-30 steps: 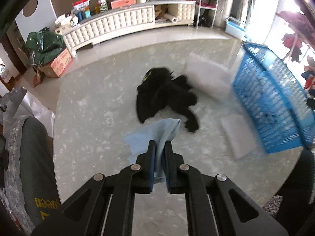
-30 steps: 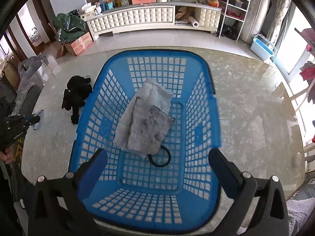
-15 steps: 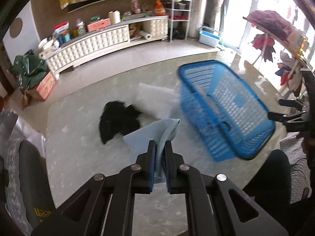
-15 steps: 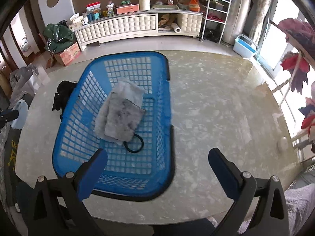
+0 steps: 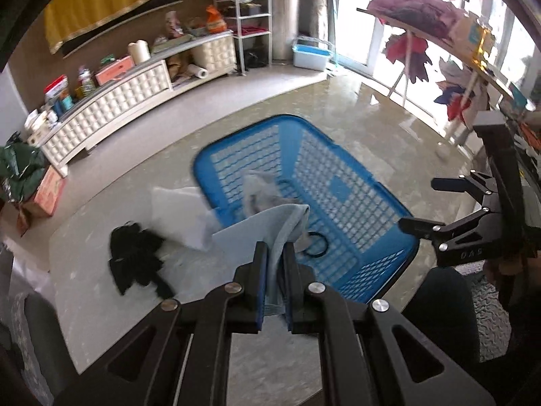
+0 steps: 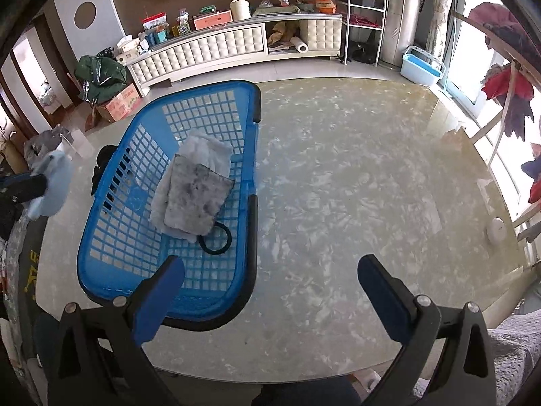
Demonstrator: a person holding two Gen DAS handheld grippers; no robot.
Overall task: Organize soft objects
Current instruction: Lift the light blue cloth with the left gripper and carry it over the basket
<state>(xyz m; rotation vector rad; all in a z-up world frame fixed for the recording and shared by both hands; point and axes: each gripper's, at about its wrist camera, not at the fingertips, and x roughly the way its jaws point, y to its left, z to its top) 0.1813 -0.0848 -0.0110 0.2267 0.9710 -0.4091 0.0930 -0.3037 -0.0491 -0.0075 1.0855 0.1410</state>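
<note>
2 grippers, left gripper [image 5: 274, 260] clamping blue cloth [image 5: 270, 223], right gripper [image 6: 270, 291] spread wide, blue basket [image 6: 111, 257] between.

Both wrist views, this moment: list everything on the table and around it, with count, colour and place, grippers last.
Perforated plastic laundry basket: one, blue, on the table's left half in the right wrist view.
Folded fluffy cloths: two stacked, grey over whitish, inside the basket.
Elastic ring: one, black, on the basket floor beside the cloths.
Plush toy: one, black, on the table outside the basket.
Translucent plastic sheet: one, whitish, on the table between toy and basket.
Marbled round table: one, beige.
Tufted sideboard: one, cream, cluttered, against the far wall.
Light blue cloth: one, pinched in the left gripper.
Left gripper: black, closed on the cloth.
Right gripper: black with blue pads, open, empty.
</note>
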